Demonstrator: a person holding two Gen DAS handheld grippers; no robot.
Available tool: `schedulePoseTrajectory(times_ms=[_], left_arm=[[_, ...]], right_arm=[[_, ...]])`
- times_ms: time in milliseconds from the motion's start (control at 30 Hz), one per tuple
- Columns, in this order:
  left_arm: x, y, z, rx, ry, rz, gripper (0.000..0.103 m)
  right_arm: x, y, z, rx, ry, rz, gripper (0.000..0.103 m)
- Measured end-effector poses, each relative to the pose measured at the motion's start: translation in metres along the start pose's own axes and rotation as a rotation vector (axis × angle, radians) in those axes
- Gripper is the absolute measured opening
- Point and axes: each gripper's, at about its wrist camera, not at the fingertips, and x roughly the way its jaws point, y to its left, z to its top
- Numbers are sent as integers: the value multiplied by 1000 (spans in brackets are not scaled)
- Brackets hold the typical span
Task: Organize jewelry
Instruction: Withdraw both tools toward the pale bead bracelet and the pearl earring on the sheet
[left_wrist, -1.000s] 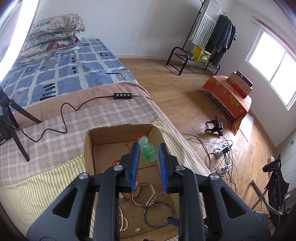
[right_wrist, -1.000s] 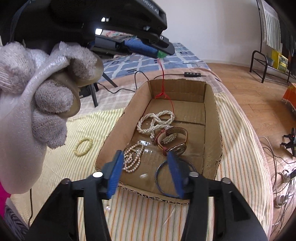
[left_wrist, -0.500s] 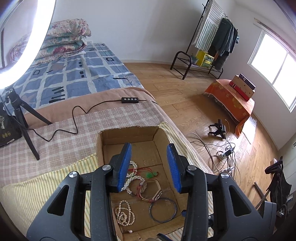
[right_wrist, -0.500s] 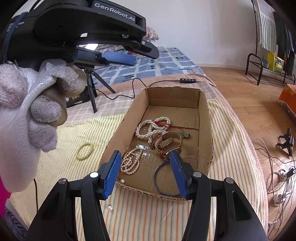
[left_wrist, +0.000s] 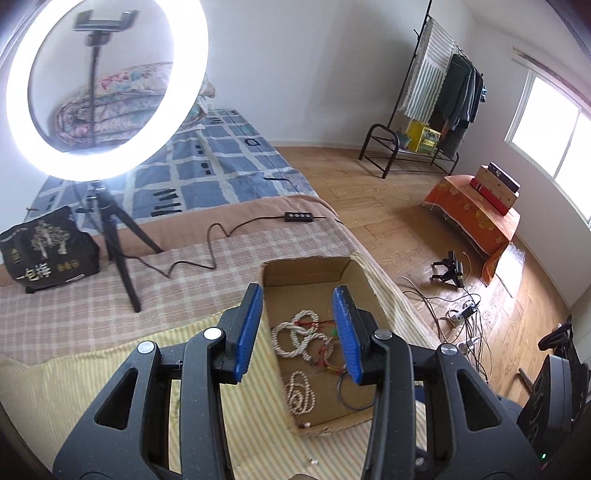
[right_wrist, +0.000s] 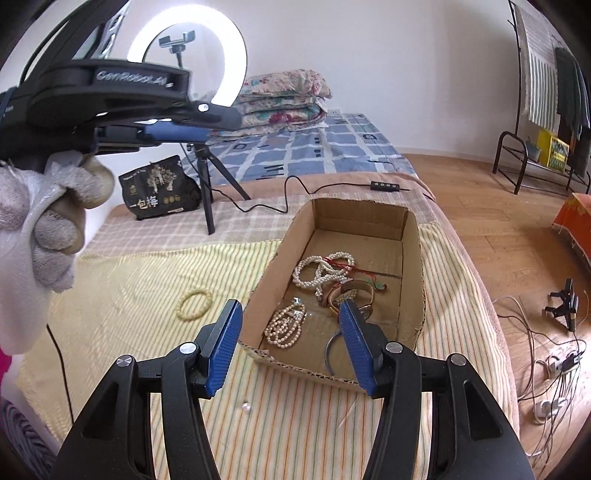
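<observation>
Cardboard box (right_wrist: 413, 254) on the bed (right_wrist: 147, 266), long axis running away from both cameras toward the folded quilts (right_wrist: 284, 99), open top, ragged near rim just beyond the right tongs (right_wrist: 291, 341). Inside: pearl necklace (right_wrist: 314, 269) looped in the middle with a red cord (right_wrist: 341, 264) across it, a second heap of pearls (right_wrist: 286, 323) nearer the left wall, a watch (right_wrist: 351, 295) on its side, a dark bangle (right_wrist: 330, 349) flat by the near rim, partly hidden behind the right tong pad. Far third of the box floor bare.

Outside, left of the box on the yellow striped cover: pale bead bracelet (right_wrist: 195, 304) lying flat, well apart from the box wall, open cloth all around it. One loose pearl (right_wrist: 245, 406) on the stripes between the right tongs and the near rim.

Right tongs spread, nothing between the pads, raised above the near edge of the box. Left tongs (left_wrist: 297, 330) likewise spread and empty, angled down over the left wall of the box; seen from the right wrist view held high in a gloved hand (right_wrist: 44, 229), clear of everything below.

Beyond the box: ring light (left_wrist: 107, 88) on a tripod, its cable (left_wrist: 210, 240) snaking across the checked blanket, a black bag (left_wrist: 48, 251) beside the tripod legs. Bed edge close along the box's right side, wooden floor (left_wrist: 388, 206) past it.
</observation>
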Motion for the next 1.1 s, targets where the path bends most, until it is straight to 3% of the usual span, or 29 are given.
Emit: schedulePoseTrajectory(times_ms=[200,433,600,833,1100], left_arm=[[-33,24,-20,9,-21,43,40],[-40,53,-53,-11,7,73,40],[-30,72,-78,-17,50,103,40],[1,107,-109,-78,145,100,40],[45,140,-137,-151,284,130,40]], right_arm=[[-10,15,-5,-52,-5,6,54],[-10,29,-26,-132,11,10,54],[-10,39,-43,-174,31,56,54],[7,56,-71,-288,151,63,54],[27,49,-86,-269,246,80,54]])
